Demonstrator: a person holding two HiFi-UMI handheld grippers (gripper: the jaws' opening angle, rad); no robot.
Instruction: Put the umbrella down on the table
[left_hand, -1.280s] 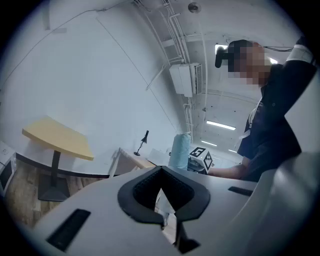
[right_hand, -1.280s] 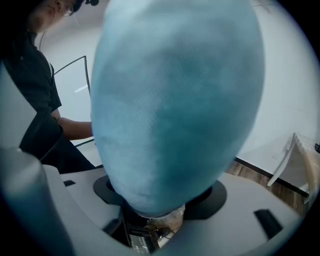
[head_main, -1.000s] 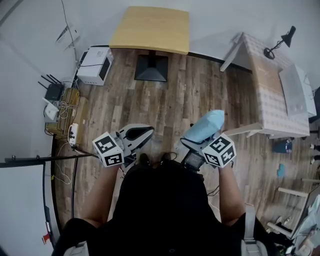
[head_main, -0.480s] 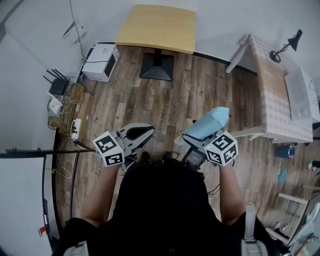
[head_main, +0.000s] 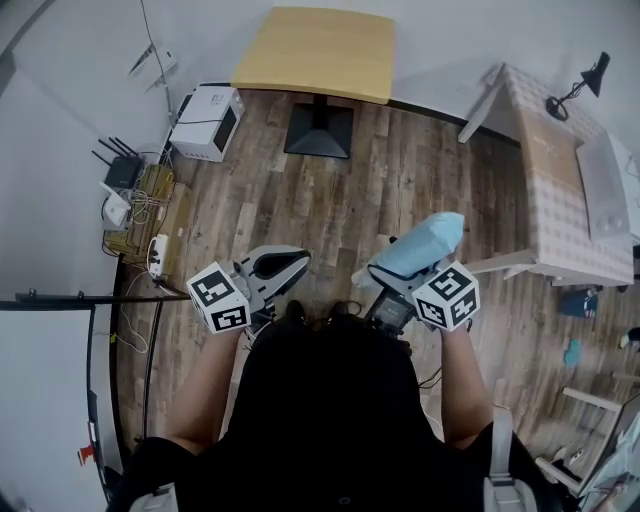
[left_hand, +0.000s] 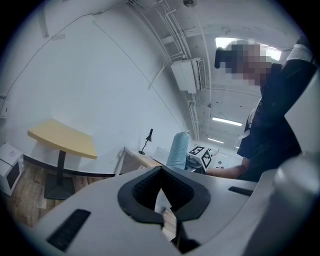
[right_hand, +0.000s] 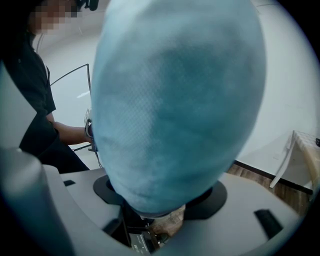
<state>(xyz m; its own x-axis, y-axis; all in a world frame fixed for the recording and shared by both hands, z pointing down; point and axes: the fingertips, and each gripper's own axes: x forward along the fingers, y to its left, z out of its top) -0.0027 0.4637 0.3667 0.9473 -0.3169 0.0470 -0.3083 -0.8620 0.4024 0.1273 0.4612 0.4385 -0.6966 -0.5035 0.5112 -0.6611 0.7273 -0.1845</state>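
Little has shifted in the past second: the right claw (head_main: 395, 278) and the pale blue umbrella (head_main: 425, 243) it carries have drifted slightly to the person's right, and the room has slid a touch in the head view, which suggests a small turn or step. The right claw is clamped on the lower end of the folded umbrella, which stands up out of its jaws and fills the right gripper view. The left claw (head_main: 285, 262) has its jaws drawn together with nothing between them. The umbrella hangs over the wood floor (head_main: 330, 190), well short of the near edge of the yellow-topped worktop (head_main: 315, 45) and apart from the near corner of the cloth-covered worktop (head_main: 560, 190) on the right. Setting-down has apparently not begun; the carry is barely under way, and which worktop is meant cannot be told.
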